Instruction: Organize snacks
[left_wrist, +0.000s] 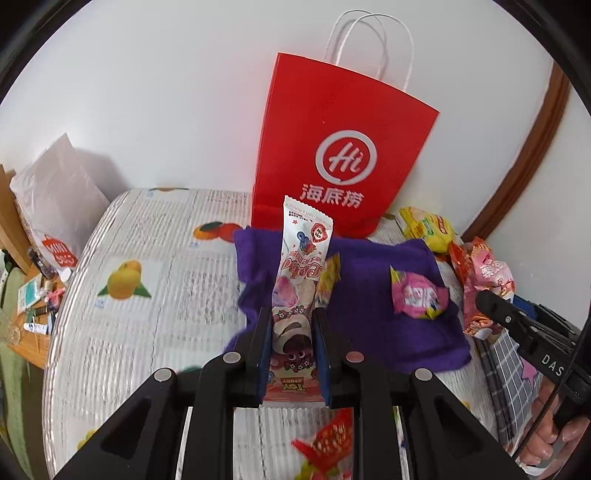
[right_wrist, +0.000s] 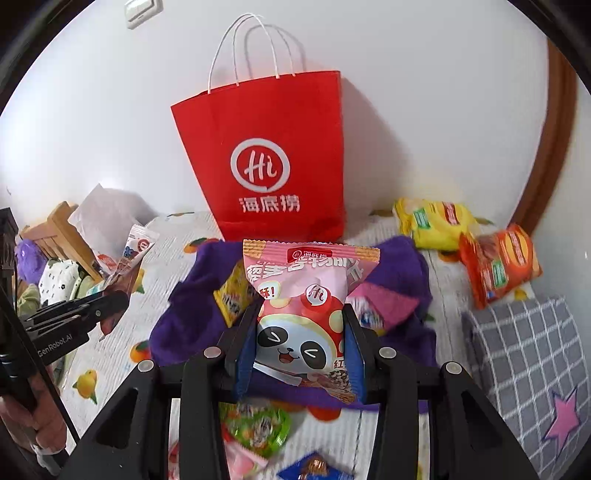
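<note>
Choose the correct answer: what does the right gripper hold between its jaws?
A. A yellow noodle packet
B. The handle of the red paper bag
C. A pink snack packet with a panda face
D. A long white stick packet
C: in the right wrist view, the right gripper has its jaws pressed on both sides of the pink panda snack packet, in front of the red paper bag.

The red bag's (left_wrist: 325, 147) foot is hidden behind the long packet (left_wrist: 299, 273). A red sweet (left_wrist: 328, 443) under the left fingers (left_wrist: 263, 354) is blurred. The blue packet (right_wrist: 314, 469) is cut off at the frame's bottom. The green sweet (right_wrist: 258, 428) is smeared, its print unreadable.
</note>
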